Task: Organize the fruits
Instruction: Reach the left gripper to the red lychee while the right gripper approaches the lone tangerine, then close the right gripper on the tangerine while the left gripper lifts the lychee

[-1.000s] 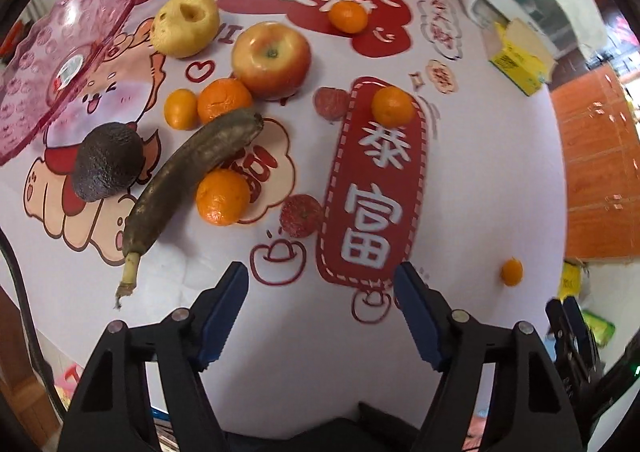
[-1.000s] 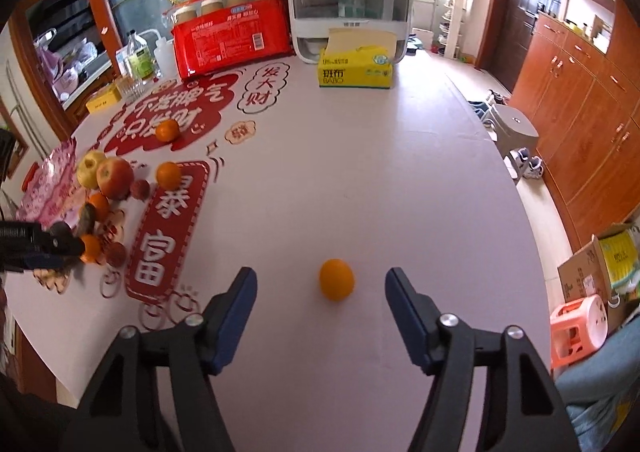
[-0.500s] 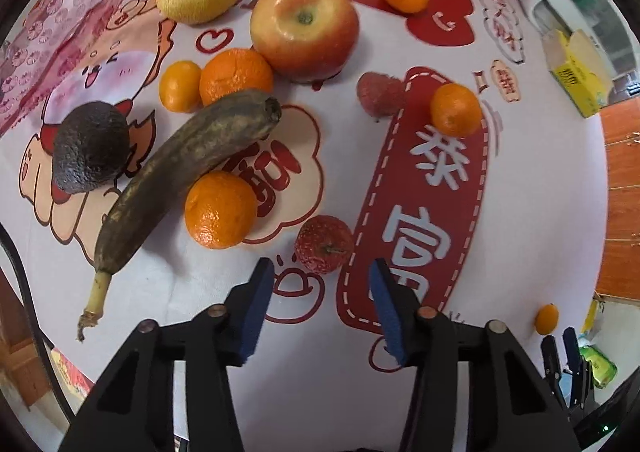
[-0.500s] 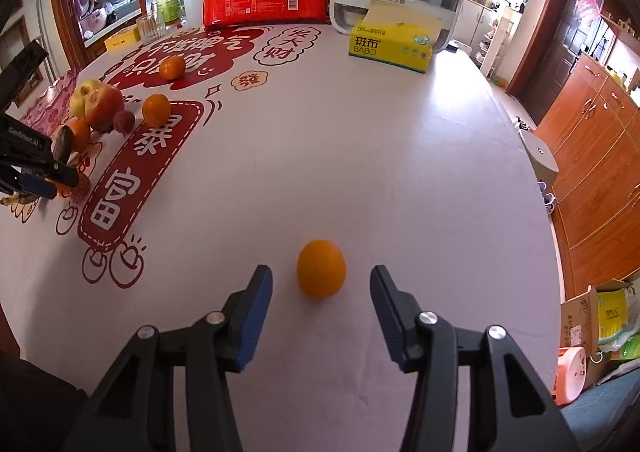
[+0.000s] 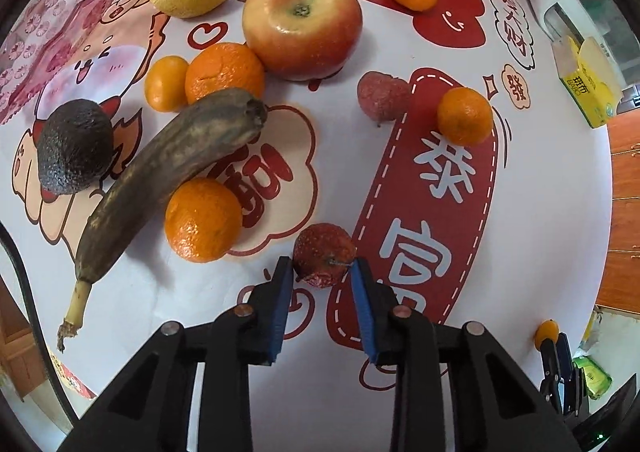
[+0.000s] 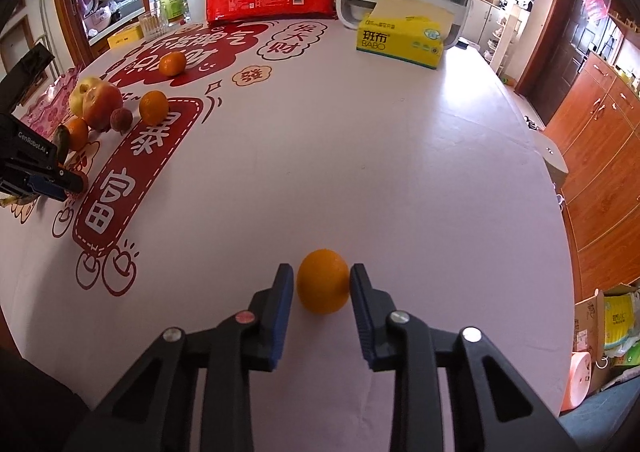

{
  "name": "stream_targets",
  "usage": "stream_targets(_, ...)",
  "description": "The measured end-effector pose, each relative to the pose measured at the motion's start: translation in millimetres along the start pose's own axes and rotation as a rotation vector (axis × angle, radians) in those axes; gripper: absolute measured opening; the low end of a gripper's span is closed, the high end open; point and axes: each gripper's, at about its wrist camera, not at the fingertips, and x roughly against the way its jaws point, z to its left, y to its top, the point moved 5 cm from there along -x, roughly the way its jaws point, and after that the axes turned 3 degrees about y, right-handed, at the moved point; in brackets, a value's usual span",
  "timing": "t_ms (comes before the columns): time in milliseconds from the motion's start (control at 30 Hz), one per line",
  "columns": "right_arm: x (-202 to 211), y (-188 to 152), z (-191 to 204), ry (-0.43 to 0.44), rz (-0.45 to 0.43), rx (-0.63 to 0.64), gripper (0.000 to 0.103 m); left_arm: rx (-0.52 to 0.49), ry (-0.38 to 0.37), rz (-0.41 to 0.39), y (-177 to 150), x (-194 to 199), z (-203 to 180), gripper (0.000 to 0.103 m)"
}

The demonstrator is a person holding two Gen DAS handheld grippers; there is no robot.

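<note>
Two grabs at once here. Left gripper (image 5: 322,274) is pointing pretty much straight down and clenched on a small red bumpy fruit (image 5: 324,255), looks like a lychee, sitting on the printed tablecloth (image 5: 552,211) right at the edge of the long red banner. Right gripper (image 6: 323,283) is clamped on a lone small orange (image 6: 323,280), well apart from everything else on the plain side of the table.

What I'd worry about: both pinches are out at the very fingertips on round fruit, so either one could squirt forward when lifted. The lychee looks soft too, and its little stem pokes at the right pad, so a hard squeeze might crush it or make it roll. On the way out the left gripper could also clip the big orange (image 5: 203,219) leaning on the blackened banana (image 5: 172,167) just beside it.

Hard to tell: where the fruit should end up. My guess is the pink patterned tray (image 5: 48,31), but it's cut off at the frame edge. The undersides of both fruits are hidden, so I can't say whether they're off the table yet.
</note>
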Motion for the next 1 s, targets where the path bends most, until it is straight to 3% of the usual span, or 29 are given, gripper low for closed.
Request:
stream_targets(200,0,-1,-1,0.002,-0.001,0.001,0.025,-0.003,0.0,-0.015,-1,1,1,0.026)
stream_targets(567,16,2,16,0.019,-0.031,0.05,0.025,-0.032,-0.006,-0.12,-11,39,10,0.026)
stream_targets(800,29,7,40,0.055,-0.055,0.087,0.025,-0.063,-0.009,-0.218,-23,73,23,0.026)
stream_targets(1000,36,9,75,0.113,-0.069,0.123,0.025,-0.061,-0.01,-0.27,-37,101,56,0.026)
